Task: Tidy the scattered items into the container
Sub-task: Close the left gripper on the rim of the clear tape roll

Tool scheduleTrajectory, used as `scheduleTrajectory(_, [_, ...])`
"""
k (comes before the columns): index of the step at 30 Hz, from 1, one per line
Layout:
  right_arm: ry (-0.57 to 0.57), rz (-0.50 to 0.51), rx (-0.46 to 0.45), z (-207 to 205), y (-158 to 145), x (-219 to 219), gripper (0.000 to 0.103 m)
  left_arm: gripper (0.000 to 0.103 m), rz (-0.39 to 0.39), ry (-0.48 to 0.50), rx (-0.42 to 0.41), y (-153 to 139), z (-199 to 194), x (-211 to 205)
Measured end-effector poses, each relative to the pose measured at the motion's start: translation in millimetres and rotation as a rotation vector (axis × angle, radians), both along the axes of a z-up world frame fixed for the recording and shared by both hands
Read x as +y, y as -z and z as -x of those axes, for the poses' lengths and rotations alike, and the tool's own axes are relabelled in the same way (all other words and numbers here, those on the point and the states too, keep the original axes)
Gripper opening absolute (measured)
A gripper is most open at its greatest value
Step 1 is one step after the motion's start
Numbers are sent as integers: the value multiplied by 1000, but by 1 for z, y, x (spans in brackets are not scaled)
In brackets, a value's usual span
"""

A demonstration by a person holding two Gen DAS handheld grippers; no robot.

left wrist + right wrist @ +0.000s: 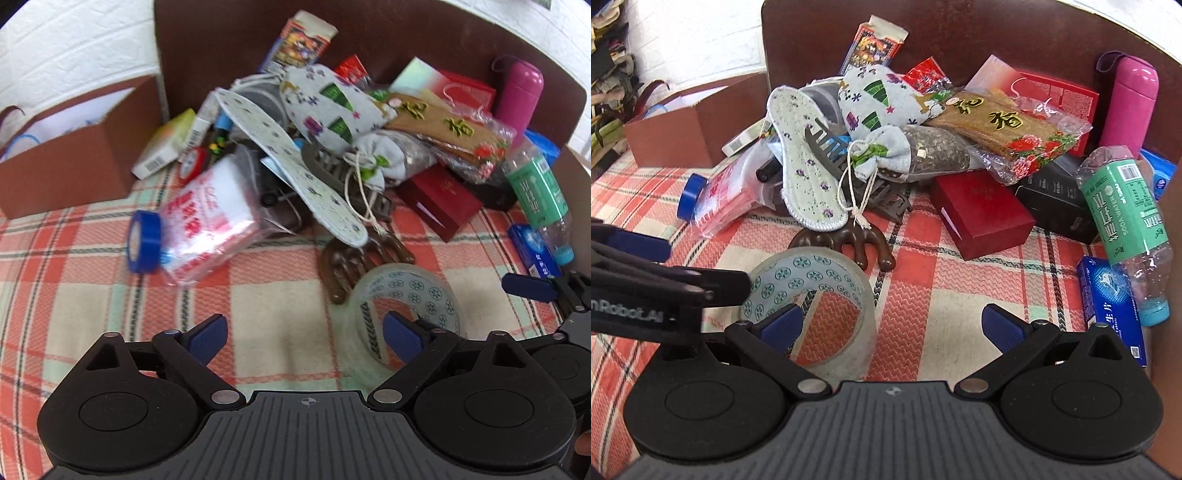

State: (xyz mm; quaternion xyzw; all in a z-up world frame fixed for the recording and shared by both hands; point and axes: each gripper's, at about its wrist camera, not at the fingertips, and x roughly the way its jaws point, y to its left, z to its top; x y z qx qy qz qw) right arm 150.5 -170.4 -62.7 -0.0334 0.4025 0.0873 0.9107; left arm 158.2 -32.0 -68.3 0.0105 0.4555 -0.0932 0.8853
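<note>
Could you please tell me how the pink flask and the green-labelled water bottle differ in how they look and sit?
The pink flask is opaque and stands upright against the brown back wall; the water bottle is clear, crumpled plastic and lies tilted, cap end towards the camera. The flask is plain pink with a purple strap; the bottle carries a green printed label and a teal cap. Both sit at the pile's right edge.

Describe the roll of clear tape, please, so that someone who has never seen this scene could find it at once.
Start from the plaid cloth under the heap of clutter and look at its near edge. In front of the brown claw-shaped massager stands the roll of clear tape, on its edge. It is the only see-through ring here, printed with small teal rosettes; the other tape roll, blue, is opaque.
</note>
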Motion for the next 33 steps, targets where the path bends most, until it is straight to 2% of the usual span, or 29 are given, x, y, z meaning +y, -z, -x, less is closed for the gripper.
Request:
scheduleTrajectory(4, [-5, -17, 33, -5, 8, -2, 97, 87, 0, 19, 28, 7, -7, -3])
scheduleTrajectory(7, [-17, -49, 66, -7, 12, -3, 83, 79, -22, 33, 44, 15, -13, -5])
scheduleTrajectory(9, [-27, -66, 80, -8, 14, -3, 78, 77, -26, 44, 50, 18, -15, -7])
scheduleTrajectory(12, [-39, -83, 90, -9, 16, -2, 72, 68, -30, 56, 56, 22, -19, -10])
scheduleTrajectory(14, [-46, -90, 93, -10, 17, -1, 70, 56, -31, 64, 61, 24, -21, -12])
scheduleTrajectory(20, [-75, -97, 87, -9, 18, 2, 56, 37, 1, 86, 93, 33, -29, -16])
scheduleTrajectory(23, [-82, -92, 88, -10, 19, 3, 51, 30, -16, 98, 85, 34, -30, -20])
scheduleTrajectory(33, [-80, -64, 99, -12, 23, 6, 48, 25, -60, 87, 48, 41, -31, -29])
